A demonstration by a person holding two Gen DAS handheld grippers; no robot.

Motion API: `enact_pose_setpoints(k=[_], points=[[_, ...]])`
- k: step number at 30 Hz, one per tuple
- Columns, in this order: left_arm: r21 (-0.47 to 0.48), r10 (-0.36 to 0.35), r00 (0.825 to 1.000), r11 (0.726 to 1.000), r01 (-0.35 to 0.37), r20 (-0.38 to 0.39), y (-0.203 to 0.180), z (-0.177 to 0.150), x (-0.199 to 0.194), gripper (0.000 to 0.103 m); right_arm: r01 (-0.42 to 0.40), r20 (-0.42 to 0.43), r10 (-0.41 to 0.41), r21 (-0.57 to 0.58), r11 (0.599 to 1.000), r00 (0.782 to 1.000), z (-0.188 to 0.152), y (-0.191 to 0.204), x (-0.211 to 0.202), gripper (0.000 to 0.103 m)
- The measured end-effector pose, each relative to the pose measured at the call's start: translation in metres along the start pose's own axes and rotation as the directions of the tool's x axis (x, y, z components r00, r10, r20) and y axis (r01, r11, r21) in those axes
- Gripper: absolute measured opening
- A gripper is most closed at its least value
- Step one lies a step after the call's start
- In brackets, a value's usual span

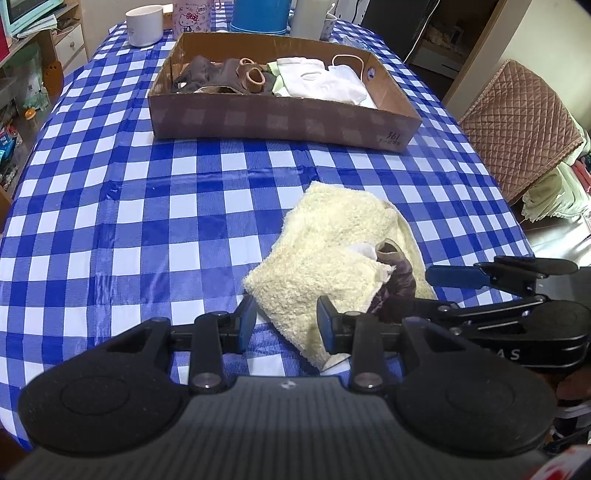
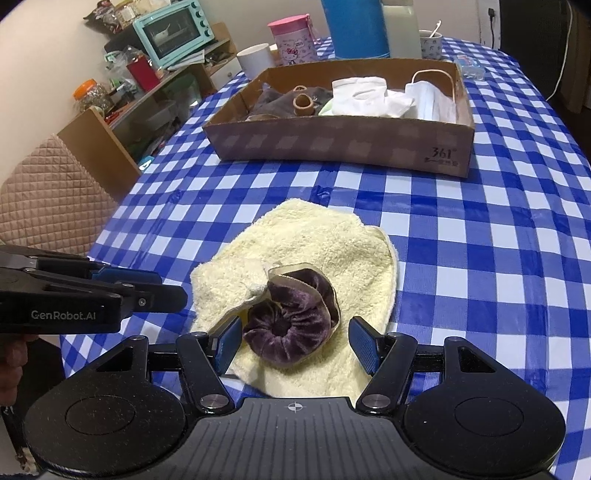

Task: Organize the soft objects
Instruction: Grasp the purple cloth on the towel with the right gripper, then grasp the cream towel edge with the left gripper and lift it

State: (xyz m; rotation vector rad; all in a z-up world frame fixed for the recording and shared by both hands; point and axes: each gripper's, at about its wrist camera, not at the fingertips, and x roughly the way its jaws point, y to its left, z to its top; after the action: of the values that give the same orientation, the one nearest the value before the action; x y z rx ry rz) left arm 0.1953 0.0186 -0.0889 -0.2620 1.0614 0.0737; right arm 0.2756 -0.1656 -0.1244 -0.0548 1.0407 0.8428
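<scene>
A cream terry towel (image 1: 325,243) (image 2: 317,243) lies crumpled on the checked table. A rolled dark purple velvet sock (image 2: 291,317) (image 1: 397,291) rests on its near part. My right gripper (image 2: 295,343) is open, its pads on either side of the sock, low over the towel. My left gripper (image 1: 286,321) is open, its jaws astride the towel's near left corner. A cardboard box (image 1: 280,118) (image 2: 340,144) further back holds brown socks (image 1: 221,74), white cloths (image 1: 325,79) and a face mask (image 2: 430,98).
Cups, a pink Hello Kitty container (image 1: 192,16) and a blue jug (image 2: 354,26) stand behind the box. A quilted chair (image 1: 517,125) is to the right of the table. Shelves with a mint toaster oven (image 2: 171,29) are on the left.
</scene>
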Motion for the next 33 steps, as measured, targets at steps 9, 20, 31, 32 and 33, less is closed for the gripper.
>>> enact_pose_setpoints(k=[9,20,31,32,33], points=[[0.0,-0.014,1.0,1.0,0.014,-0.016,0.003,0.004,0.012,0.033,-0.023,-0.01,0.023,0.023,0.999,1.0,0.002,-0.009,0.021,0.048],[0.01,-0.039,0.998,0.999,0.039,-0.05,0.0,0.002,0.028,0.045,0.032,0.06,-0.04,0.124,0.992,0.997,-0.006,-0.036,-0.008,0.019],[-0.098,-0.076,0.994,0.993,0.069,-0.076,0.001,-0.003,0.054,0.043,0.098,0.06,-0.113,0.219,0.971,0.992,-0.021,-0.065,-0.028,0.019],[-0.1,-0.072,0.995,0.993,0.065,-0.073,-0.001,-0.002,0.055,0.041,0.1,0.059,-0.116,0.223,0.97,0.991,-0.023,-0.067,-0.029,0.019],[-0.097,-0.072,0.995,0.993,0.066,-0.064,-0.002,-0.002,0.055,0.034,0.103,0.06,-0.119,0.226,0.969,0.991,-0.024,-0.069,-0.031,0.019]])
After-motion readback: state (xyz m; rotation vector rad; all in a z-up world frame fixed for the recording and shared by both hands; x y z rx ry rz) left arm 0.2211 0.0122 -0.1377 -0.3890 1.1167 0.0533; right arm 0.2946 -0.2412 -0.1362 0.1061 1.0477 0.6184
